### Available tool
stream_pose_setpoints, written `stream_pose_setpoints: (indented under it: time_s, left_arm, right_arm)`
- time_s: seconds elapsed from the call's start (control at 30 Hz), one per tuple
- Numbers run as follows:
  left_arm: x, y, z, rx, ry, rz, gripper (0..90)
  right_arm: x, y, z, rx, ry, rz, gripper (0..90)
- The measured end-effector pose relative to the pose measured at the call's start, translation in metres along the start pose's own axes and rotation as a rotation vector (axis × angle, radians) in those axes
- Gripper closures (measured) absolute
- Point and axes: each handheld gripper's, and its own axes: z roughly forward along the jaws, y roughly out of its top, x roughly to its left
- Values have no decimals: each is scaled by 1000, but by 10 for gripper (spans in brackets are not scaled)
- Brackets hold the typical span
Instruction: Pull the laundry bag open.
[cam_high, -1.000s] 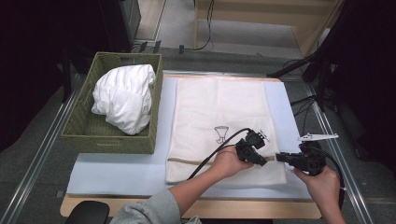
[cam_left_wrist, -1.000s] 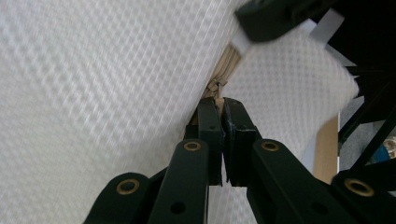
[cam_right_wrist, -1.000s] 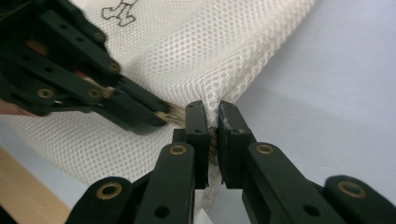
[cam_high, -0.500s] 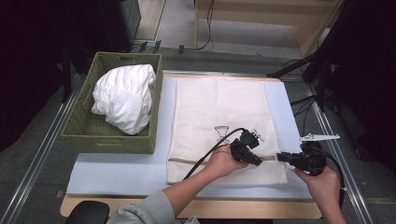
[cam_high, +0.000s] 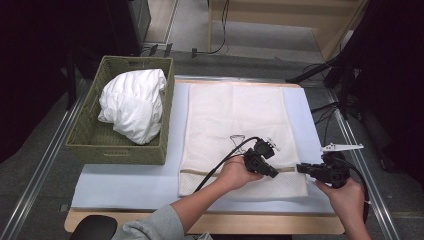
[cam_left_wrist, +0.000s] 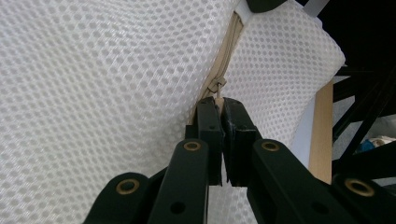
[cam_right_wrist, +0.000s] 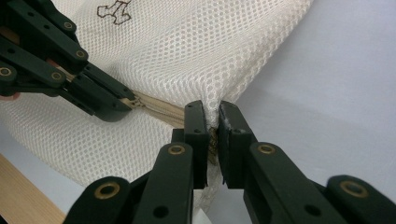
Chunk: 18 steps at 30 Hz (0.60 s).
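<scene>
i have the mesh laundry bag (cam_high: 235, 130) lying flat on the pale mat (cam_high: 125, 180), toward the near right corner of the surface, with its zipper (cam_right_wrist: 159, 108) running along the near end. my left gripper (cam_high: 267, 169) is pinched nearly shut on the zipper pull (cam_left_wrist: 216, 87), the little metal tab caught right at its tips. my right gripper (cam_high: 302, 169) is clamped on the bag's mesh at the end of the zipper line, by the bag's right edge, a fold of netting squeezed between its jaws. i judge this as the unzipping step: one side anchors the fabric, the other works the slider. next i'd want to draw the pull along the zipper track, away from the anchored end, keeping the mesh taut so the slider doesn't snag netting. the grip on that tab looks thin, so a slow, straight pull is what it calls for. the green basket (cam_high: 90, 145) with the white bundle of cloth (cam_high: 132, 102) sits at the left edge, well apart.
</scene>
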Motion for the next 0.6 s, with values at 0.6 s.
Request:
stream_pose_setpoints:
  time_s: [0.6]
  left_arm:
    - [4, -11, -8, -4, -8, -17, 883]
  right_arm:
    - [-1, -1, 2, 6, -1, -2, 842]
